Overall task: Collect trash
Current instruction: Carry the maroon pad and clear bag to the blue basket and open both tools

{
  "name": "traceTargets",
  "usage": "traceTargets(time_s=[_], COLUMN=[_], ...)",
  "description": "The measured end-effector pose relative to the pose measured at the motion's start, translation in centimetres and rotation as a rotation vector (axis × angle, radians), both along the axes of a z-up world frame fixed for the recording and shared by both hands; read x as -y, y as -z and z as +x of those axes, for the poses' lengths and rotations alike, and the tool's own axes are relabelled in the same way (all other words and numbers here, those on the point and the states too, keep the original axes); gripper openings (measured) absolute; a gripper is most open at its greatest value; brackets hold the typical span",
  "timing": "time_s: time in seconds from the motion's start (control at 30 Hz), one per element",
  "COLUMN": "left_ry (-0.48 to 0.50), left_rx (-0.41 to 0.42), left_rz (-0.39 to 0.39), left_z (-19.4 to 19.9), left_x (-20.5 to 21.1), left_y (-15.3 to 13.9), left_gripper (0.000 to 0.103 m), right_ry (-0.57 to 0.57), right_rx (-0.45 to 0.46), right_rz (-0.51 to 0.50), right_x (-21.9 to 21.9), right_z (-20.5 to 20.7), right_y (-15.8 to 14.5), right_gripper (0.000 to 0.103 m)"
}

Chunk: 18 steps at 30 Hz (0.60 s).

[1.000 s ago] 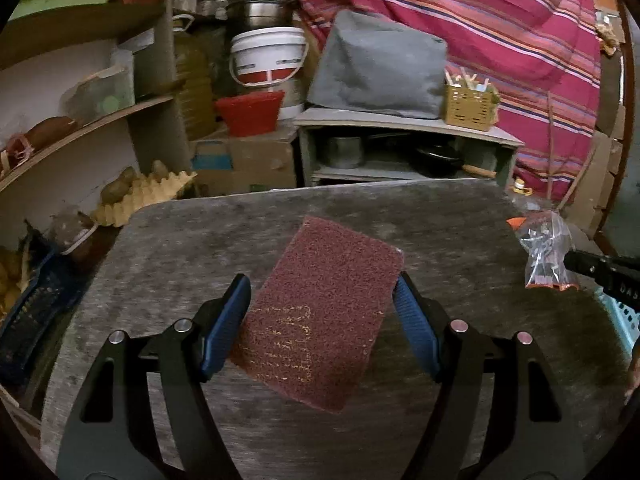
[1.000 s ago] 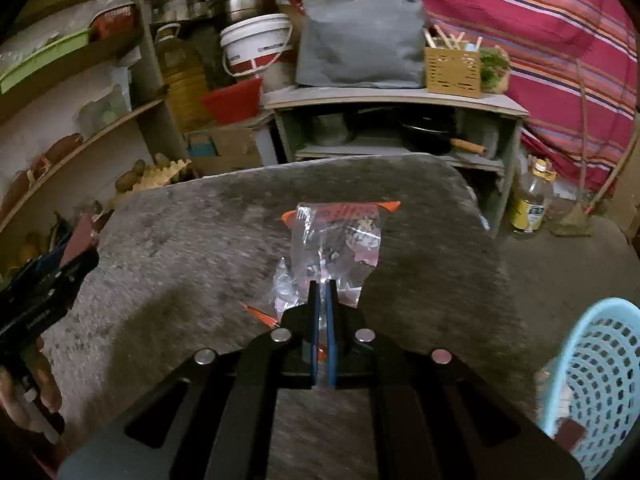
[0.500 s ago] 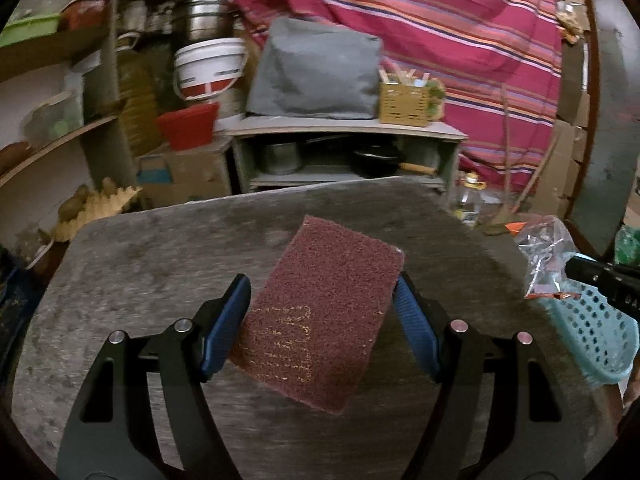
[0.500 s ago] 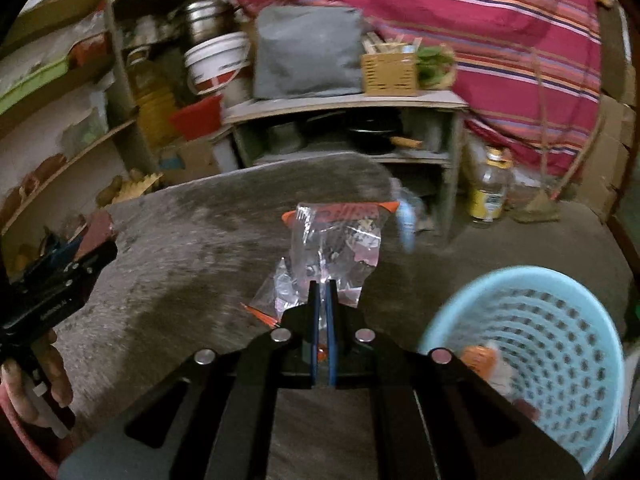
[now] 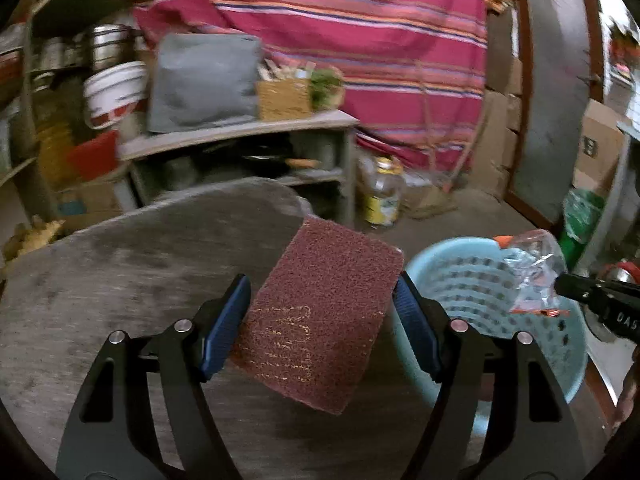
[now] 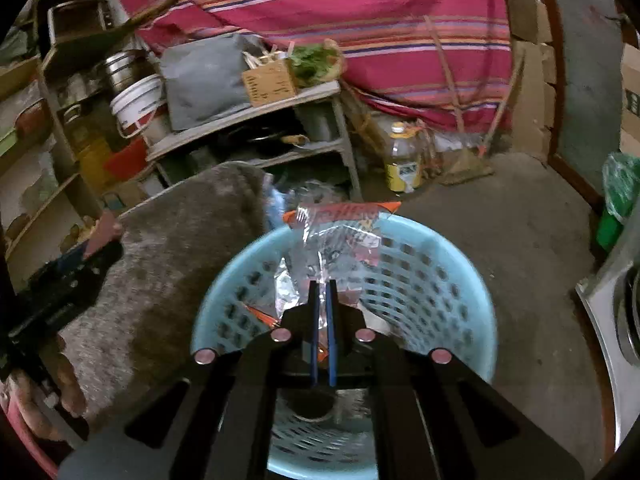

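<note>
My left gripper (image 5: 322, 332) is clamped across a maroon scouring pad (image 5: 320, 316), its blue pads pressing the pad's two long edges at the centre of the left wrist view. The pad tilts, its far corner reaching toward the upper right, and it hangs over the edge of the grey table (image 5: 132, 264) that fills the lower left of that frame. Just right of it sits the light blue perforated basket (image 5: 500, 312) on the floor.

My right gripper (image 6: 321, 304) has its fingers pinched together on a crumpled clear plastic wrapper (image 6: 340, 240) with orange-red print along its top edge. In the right wrist view the wrapper hangs in the middle of the frame, directly above the open mouth of the basket (image 6: 440, 272). Seen from the left wrist camera, the same wrapper (image 5: 528, 268) dangles at the right edge, over the basket's far rim.

Beyond the basket, a yellow-labelled bottle (image 6: 404, 160) stands on the concrete floor in the upper centre. Behind it a red striped cloth (image 6: 360, 20) covers the upper frame. A cluttered shelf (image 6: 248, 120) with a white bucket (image 6: 136, 104) stands at upper left.
</note>
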<state>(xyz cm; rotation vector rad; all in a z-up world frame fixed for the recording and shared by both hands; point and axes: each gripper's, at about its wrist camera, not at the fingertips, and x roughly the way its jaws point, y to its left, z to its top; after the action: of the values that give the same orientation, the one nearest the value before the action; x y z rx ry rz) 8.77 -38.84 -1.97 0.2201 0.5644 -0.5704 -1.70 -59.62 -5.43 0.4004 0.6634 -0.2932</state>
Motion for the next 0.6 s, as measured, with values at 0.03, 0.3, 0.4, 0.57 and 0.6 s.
traceTargets(time_s=[0.03,0.3,0.4,0.57,0.6], left_ry=[0.012,0.106,0.102,0.088,0.083], left_rx=[-0.001,-0.037,-0.004,0.047,0.052], left_rz=[0.008,0.061,0.072,0.063,0.052], left_z=[-0.3,-2.0,-2.5,-3.0,-3.1], left_x=[1.0,7.9,8.0,6.6,5.9], left_y=[0.2,1.6,1.4,-0.1,-0.5], left_gripper=[0.071,0.073,0.092,0.094,0.095], right_ry=[0.013,0.069,0.071,0.06,0.053], right_rx=[-0.006,-0.001,-0.001,0.007,0.005], right_rz=[-0.004,0.03,0.033,0.038,0.037], right_x=[0.7,3.8,4.0,3.5,3.2], right_z=[-0.5,-2.9,-3.3,-2.7,-2.5], right_y=[0.2,1.2,1.4,1.3,1.4], right_gripper=[0.003,0.003,0.003,0.003,0.003])
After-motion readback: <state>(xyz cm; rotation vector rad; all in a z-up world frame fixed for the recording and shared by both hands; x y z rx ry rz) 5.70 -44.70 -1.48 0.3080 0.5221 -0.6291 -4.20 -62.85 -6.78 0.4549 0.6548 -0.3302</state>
